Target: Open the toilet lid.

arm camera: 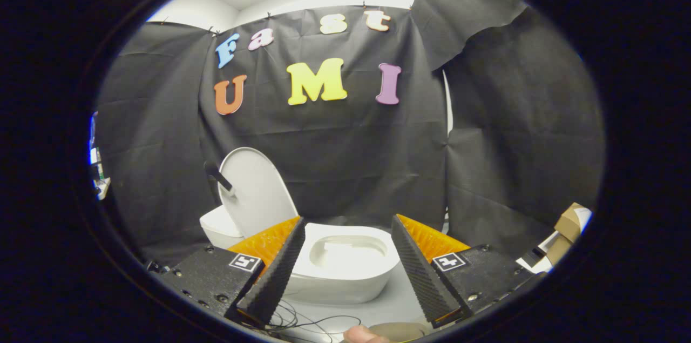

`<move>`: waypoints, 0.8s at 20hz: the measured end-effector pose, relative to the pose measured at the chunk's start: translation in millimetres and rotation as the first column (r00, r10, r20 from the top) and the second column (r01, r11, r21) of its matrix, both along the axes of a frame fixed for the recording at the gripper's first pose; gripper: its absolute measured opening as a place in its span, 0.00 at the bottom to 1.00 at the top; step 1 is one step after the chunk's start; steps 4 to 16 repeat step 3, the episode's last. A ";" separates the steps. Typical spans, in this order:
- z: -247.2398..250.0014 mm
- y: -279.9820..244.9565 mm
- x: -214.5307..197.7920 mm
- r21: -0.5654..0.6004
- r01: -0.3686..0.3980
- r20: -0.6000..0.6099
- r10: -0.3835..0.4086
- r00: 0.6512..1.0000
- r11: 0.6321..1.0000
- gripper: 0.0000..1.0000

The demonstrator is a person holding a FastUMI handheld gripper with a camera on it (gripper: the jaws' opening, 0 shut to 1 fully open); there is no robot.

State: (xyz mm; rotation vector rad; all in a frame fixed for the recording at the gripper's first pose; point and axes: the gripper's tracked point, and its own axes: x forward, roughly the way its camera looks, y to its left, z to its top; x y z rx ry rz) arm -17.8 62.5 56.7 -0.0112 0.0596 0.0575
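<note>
Nearest of all, the gripper (345, 235) is seen with its two fingers spread wide apart, nothing pinched between them and nothing touched by either. Each finger (275, 273) is shaped as a black wedge with a finely ribbed inner face, an orange ridged outer side, and a blocky black base on which a small square black-and-white marker is fixed.

Behind everything, the booth's wall (351, 159) is formed of matte black cloth, creased and hung in panels, with a loose fold drooping at the upper right.

Just beyond the fingers, and framed by the gap between them, the toilet (345, 273) is set on a pale floor (399, 305). Its body is made of smooth glossy white material with a rounded oval rim and a hollow bowl. The toilet lid (259, 192) is already raised: a thin, smooth white oval, it is stood upright and tilted slightly back against the cloth, above and behind the left finger. A short dark rod-like piece (218, 175) is seen at the lid's left edge; what it is cannot be told.

Thin black wires (307, 324) are looped on the floor below the fingers. A brown cardboard box (569, 224) is placed well to the right. A fingertip (364, 335) is glimpsed beneath the gripper.
</note>
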 end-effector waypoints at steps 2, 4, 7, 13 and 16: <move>-13.0 -13.4 -5.1 -0.007 0.026 0.029 -0.025 0.999 1.000 1.00; -17.1 -19.9 -7.0 -0.002 0.039 0.041 -0.039 0.998 0.999 1.00; -17.1 -19.9 -7.0 -0.002 0.039 0.041 -0.039 0.998 0.999 1.00; -17.1 -19.9 -7.0 -0.002 0.039 0.041 -0.039 0.998 0.999 1.00; -17.1 -19.9 -7.0 -0.002 0.039 0.041 -0.039 0.998 0.999 1.00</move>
